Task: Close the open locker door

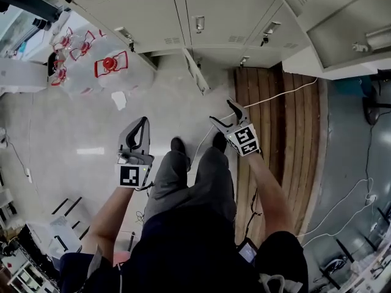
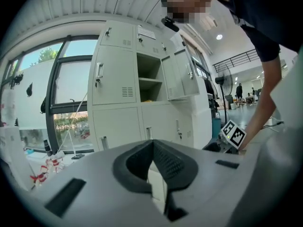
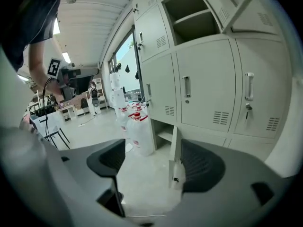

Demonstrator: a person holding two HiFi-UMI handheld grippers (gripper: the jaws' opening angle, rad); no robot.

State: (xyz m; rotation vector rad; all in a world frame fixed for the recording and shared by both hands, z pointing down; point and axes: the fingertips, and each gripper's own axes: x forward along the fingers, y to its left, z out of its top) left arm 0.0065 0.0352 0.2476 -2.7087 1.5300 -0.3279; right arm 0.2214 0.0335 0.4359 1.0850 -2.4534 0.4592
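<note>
The bank of grey lockers (image 1: pixel 232 17) ran across the far side. Bare floor (image 1: pixel 79 127) lay open between it and my feet, widest on the left. On the right, wooden slats (image 1: pixel 275 127) ran from near me to the lockers' foot, with a white cable (image 1: pixel 278 96) trailing across them. Clear water jugs (image 1: pixel 110 66) with red caps crowded the far left. The low locker door (image 1: pixel 197 72) jutted edge-on into the floor ahead, well apart from both grippers. Only my right gripper view showed the shelf behind that door. Both gripper views showed an upper compartment (image 3: pixel 194 18) standing open too, and my left gripper view added windows (image 2: pixel 71 93) left of the lockers. My right gripper (image 1: pixel 227 116) hung released, jaws apart on nothing. My left gripper (image 1: pixel 140 127) was clenched tip to tip, empty.
</note>
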